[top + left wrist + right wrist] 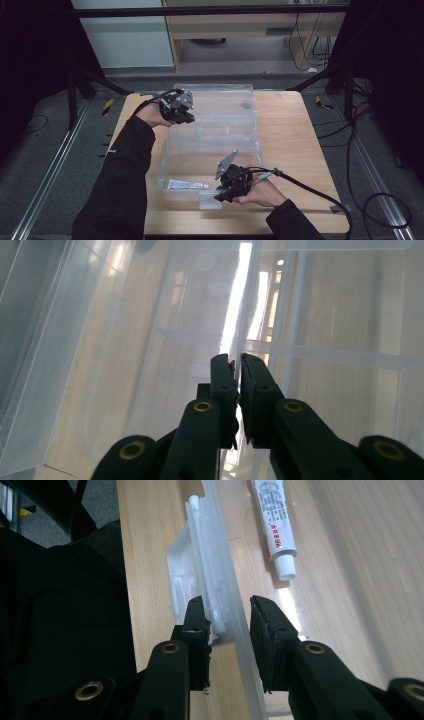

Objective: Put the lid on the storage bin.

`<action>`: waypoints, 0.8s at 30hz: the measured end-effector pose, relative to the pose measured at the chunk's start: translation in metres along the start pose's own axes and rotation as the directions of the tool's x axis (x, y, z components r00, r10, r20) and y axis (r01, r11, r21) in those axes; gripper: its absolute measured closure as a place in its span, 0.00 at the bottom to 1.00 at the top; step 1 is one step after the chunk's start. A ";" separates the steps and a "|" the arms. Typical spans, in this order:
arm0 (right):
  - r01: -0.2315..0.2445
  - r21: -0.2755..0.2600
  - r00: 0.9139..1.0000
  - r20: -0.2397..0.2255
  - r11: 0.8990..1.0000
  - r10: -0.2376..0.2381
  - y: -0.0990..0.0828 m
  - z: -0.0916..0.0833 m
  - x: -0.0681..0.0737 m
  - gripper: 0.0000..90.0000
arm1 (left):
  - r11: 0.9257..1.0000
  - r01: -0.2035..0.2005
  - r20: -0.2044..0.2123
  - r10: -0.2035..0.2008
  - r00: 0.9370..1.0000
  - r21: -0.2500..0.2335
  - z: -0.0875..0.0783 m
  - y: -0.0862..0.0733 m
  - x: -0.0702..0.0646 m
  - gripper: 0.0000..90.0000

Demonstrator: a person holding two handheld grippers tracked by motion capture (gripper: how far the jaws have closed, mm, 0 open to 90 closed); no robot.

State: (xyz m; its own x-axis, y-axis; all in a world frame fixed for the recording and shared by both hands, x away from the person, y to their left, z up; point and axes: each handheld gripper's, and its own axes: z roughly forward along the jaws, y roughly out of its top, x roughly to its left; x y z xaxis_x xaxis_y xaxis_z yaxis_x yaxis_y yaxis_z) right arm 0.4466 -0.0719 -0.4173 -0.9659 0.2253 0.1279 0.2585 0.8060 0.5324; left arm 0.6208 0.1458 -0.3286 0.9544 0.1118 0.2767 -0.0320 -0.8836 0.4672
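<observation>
Left gripper (184,118) sits over the clear lid (225,107), jaws pinched on the lid's edge; in its own view we see only a sliver between them. Right gripper (220,196), jaws spread, straddles the near wall and white latch (197,575) of the clear box (172,165). We count one tube (187,184) on the box floor, long axis along the near wall, cap toward the right gripper.

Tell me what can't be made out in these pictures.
- Tube: its print is too small to read in the right gripper view, and the top edge cuts off its far end.
- Dark round spot on the clear box's lid: too small to identify in the high view.
</observation>
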 end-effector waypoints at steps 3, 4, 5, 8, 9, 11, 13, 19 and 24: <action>0.005 -0.003 1.000 0.004 1.000 -0.005 0.000 0.000 0.000 0.78 | 1.000 -0.004 0.015 0.004 1.000 0.002 0.000 0.001 0.000 0.96; 0.004 -0.003 1.000 0.003 1.000 -0.004 0.000 0.000 0.000 0.78 | 1.000 -0.009 0.016 0.009 1.000 -0.002 0.000 0.002 0.000 0.97; 0.006 0.000 1.000 0.003 1.000 -0.006 0.000 0.000 0.000 0.78 | 1.000 -0.010 0.020 0.010 1.000 -0.003 0.000 0.003 -0.001 0.98; 0.007 0.005 1.000 0.000 1.000 -0.007 0.000 0.000 0.000 0.78 | 1.000 -0.028 0.035 0.028 0.999 0.014 -0.004 0.006 -0.002 0.99; 0.008 0.009 1.000 0.001 1.000 -0.008 0.000 0.000 0.001 0.78 | 1.000 -0.026 0.041 0.026 0.999 0.012 -0.005 0.007 -0.002 0.99; 0.010 0.012 1.000 0.006 1.000 -0.010 0.000 0.000 0.001 0.78 | 1.000 -0.026 0.043 0.025 0.999 0.018 -0.006 0.008 -0.003 0.99; 0.009 0.010 1.000 0.009 1.000 -0.009 0.000 0.000 0.001 0.79 | 1.000 -0.023 0.048 0.023 0.999 0.005 -0.008 0.009 -0.004 1.00; 0.019 0.010 1.000 0.010 1.000 -0.019 0.000 0.001 0.001 0.79 | 0.999 -0.027 0.061 0.028 0.998 -0.019 -0.018 0.012 -0.011 1.00; 0.015 0.014 1.000 0.007 1.000 -0.016 0.000 0.001 0.001 0.79 | 0.998 -0.053 0.062 0.055 0.997 -0.043 -0.031 0.014 -0.024 1.00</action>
State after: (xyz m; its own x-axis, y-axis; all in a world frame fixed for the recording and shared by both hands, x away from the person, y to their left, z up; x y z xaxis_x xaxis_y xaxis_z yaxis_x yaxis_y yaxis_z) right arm 0.4456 -0.0713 -0.4179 -0.9696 0.2164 0.1139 0.2438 0.8172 0.5222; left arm 0.5882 0.1451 -0.3027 0.9678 0.0341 0.2493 -0.0950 -0.8680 0.4875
